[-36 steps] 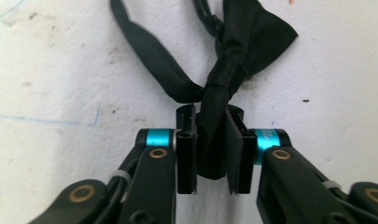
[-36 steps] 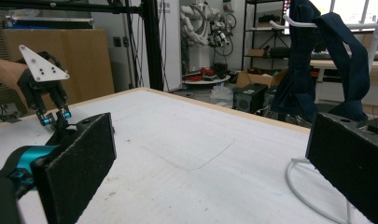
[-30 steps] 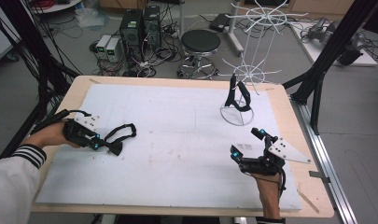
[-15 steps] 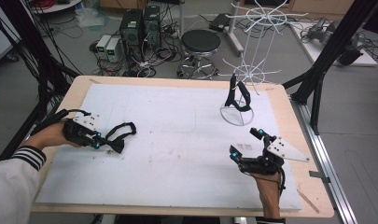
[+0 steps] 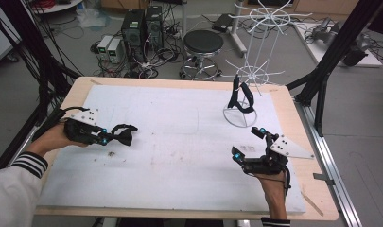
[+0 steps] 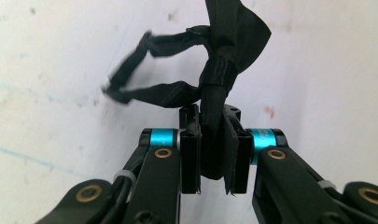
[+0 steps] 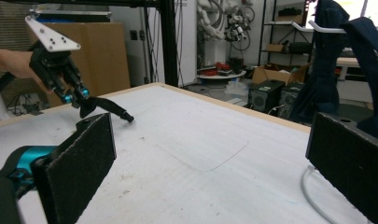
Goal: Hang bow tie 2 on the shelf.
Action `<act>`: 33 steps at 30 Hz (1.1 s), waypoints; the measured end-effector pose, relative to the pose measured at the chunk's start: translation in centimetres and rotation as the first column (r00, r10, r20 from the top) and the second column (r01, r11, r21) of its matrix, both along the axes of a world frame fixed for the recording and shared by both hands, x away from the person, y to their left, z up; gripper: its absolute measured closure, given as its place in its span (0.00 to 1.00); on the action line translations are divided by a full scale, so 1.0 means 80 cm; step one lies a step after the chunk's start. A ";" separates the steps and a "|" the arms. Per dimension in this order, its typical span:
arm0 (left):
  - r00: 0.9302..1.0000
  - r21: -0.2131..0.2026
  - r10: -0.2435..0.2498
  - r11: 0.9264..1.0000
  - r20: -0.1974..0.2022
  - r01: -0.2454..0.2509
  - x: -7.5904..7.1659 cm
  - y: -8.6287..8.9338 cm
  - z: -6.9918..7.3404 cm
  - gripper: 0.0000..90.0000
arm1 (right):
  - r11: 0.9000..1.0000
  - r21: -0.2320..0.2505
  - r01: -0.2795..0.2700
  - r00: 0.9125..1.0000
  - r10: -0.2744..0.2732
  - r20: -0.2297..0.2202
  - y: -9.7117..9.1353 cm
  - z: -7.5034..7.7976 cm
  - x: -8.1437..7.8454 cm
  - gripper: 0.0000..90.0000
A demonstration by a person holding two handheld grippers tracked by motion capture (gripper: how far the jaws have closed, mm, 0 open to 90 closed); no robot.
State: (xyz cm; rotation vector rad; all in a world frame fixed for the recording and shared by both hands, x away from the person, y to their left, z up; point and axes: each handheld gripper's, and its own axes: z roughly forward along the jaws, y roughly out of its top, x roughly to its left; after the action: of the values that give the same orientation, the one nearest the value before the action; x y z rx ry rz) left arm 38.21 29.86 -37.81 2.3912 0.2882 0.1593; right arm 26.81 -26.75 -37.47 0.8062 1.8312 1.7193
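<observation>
So the wire rack sits at the bench's far right with a strap hanging on it. Left tongs hold another strap at the left edge, right tongs near front right.

Left gripper: jaws closed on a black fabric strap, pinched between the pads. Strap rises past a stitched band, loops off leftward. White table surface behind, lightly stained.
</observation>
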 end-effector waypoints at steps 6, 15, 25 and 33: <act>0.999 -0.043 0.019 0.999 0.028 -0.018 -0.007 -0.006 0.003 0.88 | 0.999 -0.009 -0.042 0.999 0.041 -0.021 0.007 0.004 0.003 0.01; 0.997 -0.147 0.040 0.989 0.070 -0.030 -0.017 -0.018 0.012 0.88 | 0.989 -0.008 -0.148 0.988 0.148 -0.046 0.022 0.016 0.008 0.01; 0.994 -0.245 0.078 0.968 0.073 -0.058 -0.023 -0.037 0.017 0.88 | 0.980 -0.017 -0.200 0.978 0.198 -0.065 0.041 0.032 0.017 0.01; 0.994 -0.282 0.062 0.959 0.089 -0.034 -0.027 -0.062 0.022 0.88 | 0.975 0.035 -0.220 0.971 0.222 -0.093 0.050 0.043 0.025 0.01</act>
State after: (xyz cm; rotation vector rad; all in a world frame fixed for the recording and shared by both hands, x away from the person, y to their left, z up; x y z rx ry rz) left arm 36.08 24.86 -36.06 2.0896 0.3021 0.2405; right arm 28.83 -22.73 -34.06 0.7291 2.0348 1.8712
